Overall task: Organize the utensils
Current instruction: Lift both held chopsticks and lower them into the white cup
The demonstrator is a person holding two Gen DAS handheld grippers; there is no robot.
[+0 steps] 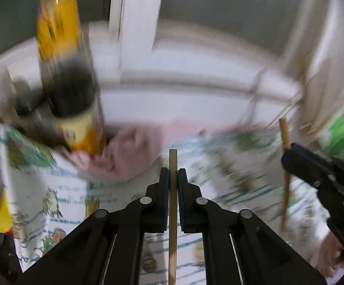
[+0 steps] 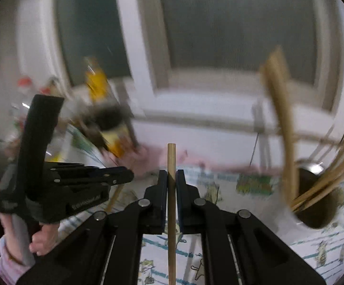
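My left gripper (image 1: 172, 175) is shut on a wooden chopstick (image 1: 172, 213) that stands upright between its pads, above the patterned tablecloth (image 1: 65, 190). My right gripper (image 2: 171, 177) is shut on another wooden chopstick (image 2: 171, 201), also upright. The right gripper shows in the left wrist view (image 1: 319, 173) at the right, holding its chopstick (image 1: 285, 156). The left gripper shows in the right wrist view (image 2: 81, 180) at the left. A dark holder (image 2: 314, 197) with several wooden utensils (image 2: 281, 118) stands at the right. Both views are motion-blurred.
A tall dark sauce bottle with a yellow label (image 1: 72, 90) stands at the left near a pink cloth (image 1: 129, 152). Clear bottles (image 2: 24, 90) stand at the far left. A white window frame (image 1: 138, 23) runs behind the table. A green item (image 1: 343, 128) lies at the right.
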